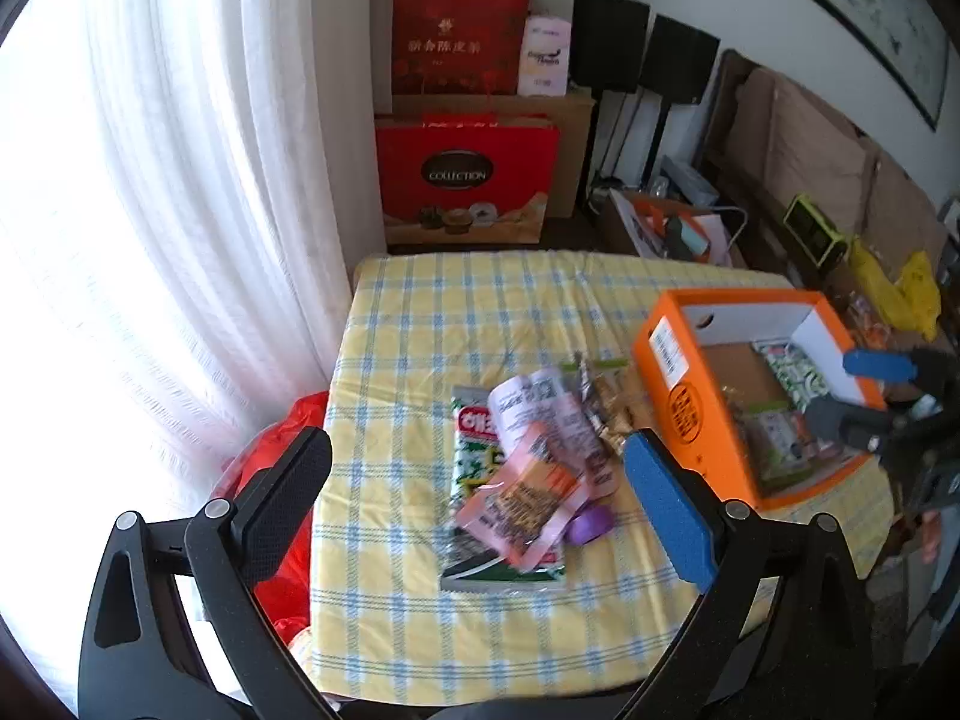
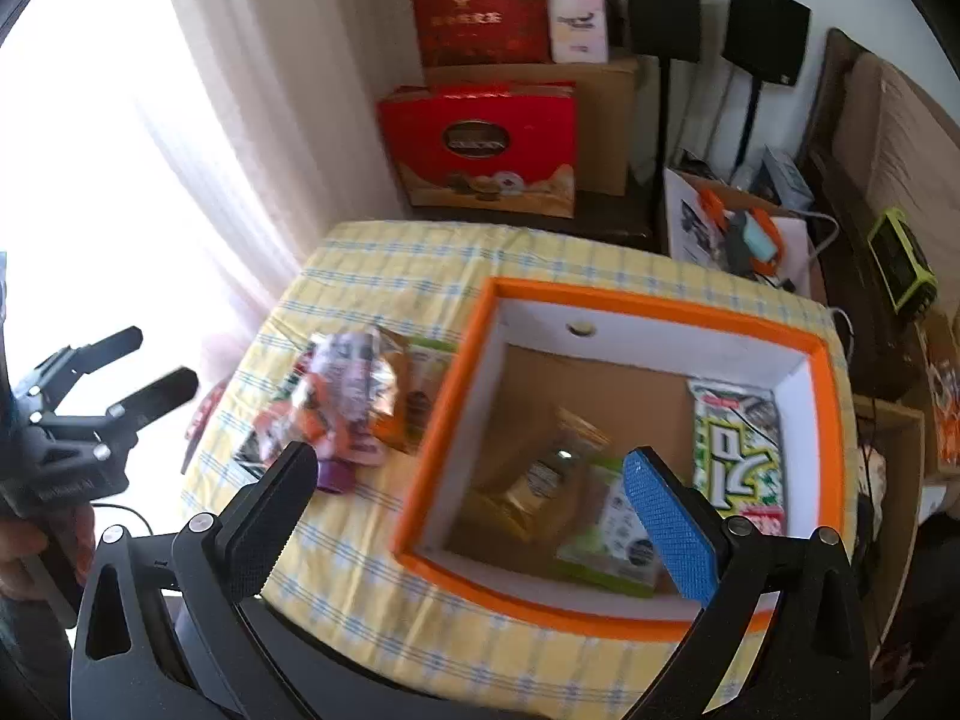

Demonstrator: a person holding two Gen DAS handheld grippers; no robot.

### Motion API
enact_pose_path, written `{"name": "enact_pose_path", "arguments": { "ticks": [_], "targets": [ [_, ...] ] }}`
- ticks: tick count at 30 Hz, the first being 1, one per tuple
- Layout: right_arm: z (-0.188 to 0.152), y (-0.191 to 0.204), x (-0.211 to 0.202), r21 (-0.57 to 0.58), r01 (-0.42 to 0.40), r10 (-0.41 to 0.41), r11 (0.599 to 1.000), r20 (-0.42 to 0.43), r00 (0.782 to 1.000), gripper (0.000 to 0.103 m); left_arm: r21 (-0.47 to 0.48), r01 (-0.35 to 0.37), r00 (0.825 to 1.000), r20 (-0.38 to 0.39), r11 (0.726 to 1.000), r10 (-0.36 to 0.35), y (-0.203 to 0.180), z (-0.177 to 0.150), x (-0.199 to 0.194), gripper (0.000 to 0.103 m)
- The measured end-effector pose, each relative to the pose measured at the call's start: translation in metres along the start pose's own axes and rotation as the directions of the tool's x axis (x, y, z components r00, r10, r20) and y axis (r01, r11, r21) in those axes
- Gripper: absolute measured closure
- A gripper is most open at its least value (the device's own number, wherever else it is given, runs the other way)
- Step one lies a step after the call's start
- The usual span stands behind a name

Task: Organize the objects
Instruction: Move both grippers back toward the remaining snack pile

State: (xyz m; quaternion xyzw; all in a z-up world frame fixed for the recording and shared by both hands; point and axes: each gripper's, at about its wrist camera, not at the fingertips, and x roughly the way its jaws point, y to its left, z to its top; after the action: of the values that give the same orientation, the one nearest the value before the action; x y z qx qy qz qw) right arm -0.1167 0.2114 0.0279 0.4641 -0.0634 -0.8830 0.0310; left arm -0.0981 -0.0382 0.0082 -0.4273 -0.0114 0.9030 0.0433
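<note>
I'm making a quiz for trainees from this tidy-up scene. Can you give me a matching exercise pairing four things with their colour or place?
Things:
1. cardboard box with open top
2. small rounded plastic item
3. pad on the left gripper finger
4. green-and-white snack packet

Matches:
A. blue
B. purple, on the checked tablecloth
C. inside the box
D. orange outside

Pairs: 1-D, 2-B, 3-A, 4-C

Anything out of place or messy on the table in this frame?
Yes. Several snack packets lie overlapping in a loose heap on the checked tablecloth, beside the orange box rather than in it, with a small purple item at the edge. Nothing looks spilled or torn.
</note>
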Motion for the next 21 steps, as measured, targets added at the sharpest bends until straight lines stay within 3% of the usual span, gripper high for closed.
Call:
{"name": "enact_pose_path", "arguments": {
  "ticks": [13, 15, 17, 21],
  "targets": [
    [0.021, 0.029, 0.024, -0.001, -0.053, 0.053, 0.999, -0.024, 0.998, 0.009, -0.023, 0.118, 0.990, -0.074, 0.993, -0.119, 0.015, -0.020, 0.030, 0.005],
    [0.023, 0.032, 0.029, 0.001, -0.061, 0.061, 0.998, -0.025, 0.998, 0.014, -0.018, 0.116, 0.990, -0.083, 0.993, -0.117, 0.013, -0.022, 0.036, 0.005],
    [0.025, 0.034, 0.034, -0.002, -0.069, 0.069, 0.998, -0.023, 0.997, 0.028, -0.005, 0.121, 0.988, -0.092, 0.993, -0.121, 0.012, -0.024, 0.041, 0.007],
    [0.030, 0.043, 0.049, -0.020, -0.053, 0.052, 0.998, -0.040, 0.998, 0.028, 0.031, 0.134, 0.985, -0.113, 0.990, -0.130, 0.003, -0.026, 0.053, 0.008]
  ]
}}
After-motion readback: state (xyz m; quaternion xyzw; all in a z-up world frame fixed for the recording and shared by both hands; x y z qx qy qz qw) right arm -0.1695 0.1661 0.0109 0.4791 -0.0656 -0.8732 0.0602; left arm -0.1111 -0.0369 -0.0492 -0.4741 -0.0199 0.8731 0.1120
